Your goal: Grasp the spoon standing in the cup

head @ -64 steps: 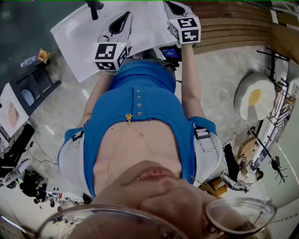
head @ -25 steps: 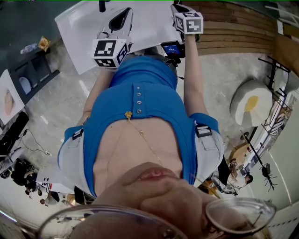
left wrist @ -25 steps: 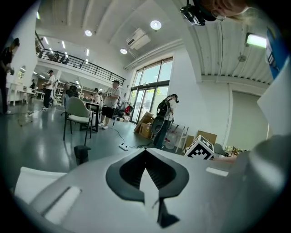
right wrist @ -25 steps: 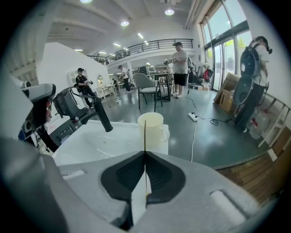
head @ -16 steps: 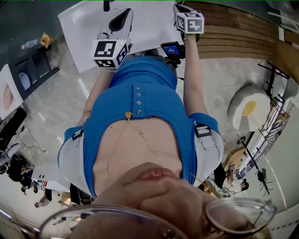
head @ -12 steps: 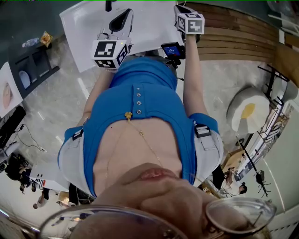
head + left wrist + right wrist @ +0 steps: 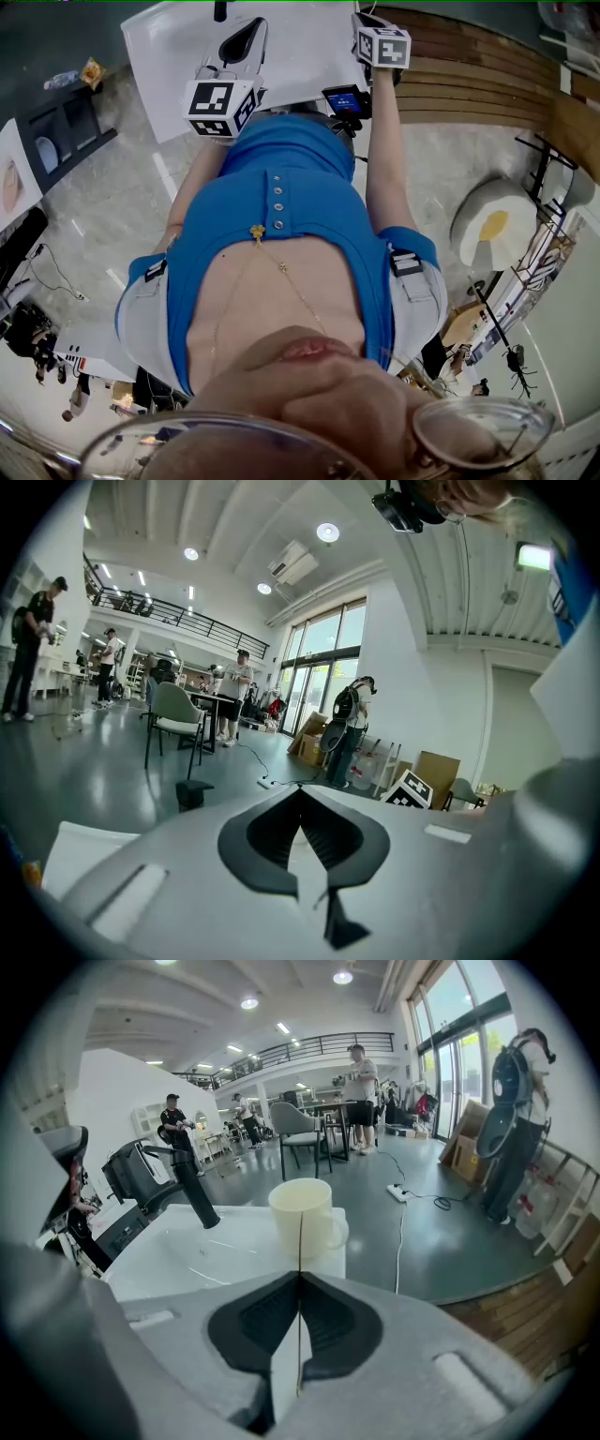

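Cream cup (image 7: 321,1230) stands at the corner of your white surface (image 7: 202,1246). The spoon (image 7: 300,1241) shows as a thin gold line leaning over the cup's near rim, and your right claw (image 7: 300,1277) is closed on its handle. Drag sideways and you could tip the cup off that edge, or the slim handle may slip. Its long axis runs from the cup along your claw. Your left claw (image 7: 302,794) is closed, empty.
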Available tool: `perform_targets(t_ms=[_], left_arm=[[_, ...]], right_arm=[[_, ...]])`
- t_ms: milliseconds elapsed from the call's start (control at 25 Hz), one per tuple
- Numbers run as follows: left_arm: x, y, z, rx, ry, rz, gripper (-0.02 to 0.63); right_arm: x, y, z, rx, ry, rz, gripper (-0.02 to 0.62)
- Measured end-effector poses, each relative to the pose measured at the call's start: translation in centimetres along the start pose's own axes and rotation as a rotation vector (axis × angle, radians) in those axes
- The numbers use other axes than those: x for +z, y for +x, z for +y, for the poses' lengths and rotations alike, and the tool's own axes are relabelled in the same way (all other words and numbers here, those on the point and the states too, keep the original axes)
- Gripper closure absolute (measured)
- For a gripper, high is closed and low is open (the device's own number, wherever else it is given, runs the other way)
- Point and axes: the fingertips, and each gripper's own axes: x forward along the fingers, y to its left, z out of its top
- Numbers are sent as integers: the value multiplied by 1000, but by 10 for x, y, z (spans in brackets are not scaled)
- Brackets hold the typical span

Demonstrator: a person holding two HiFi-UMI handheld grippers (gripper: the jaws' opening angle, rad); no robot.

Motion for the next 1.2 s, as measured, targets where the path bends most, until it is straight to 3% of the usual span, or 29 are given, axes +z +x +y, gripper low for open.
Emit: perform_targets(t_ms=[1200], left_arm=[[-5,-3,10,21,-4,16,606]], right_arm=[[-40,48,-6,-14,-1,98,591]])
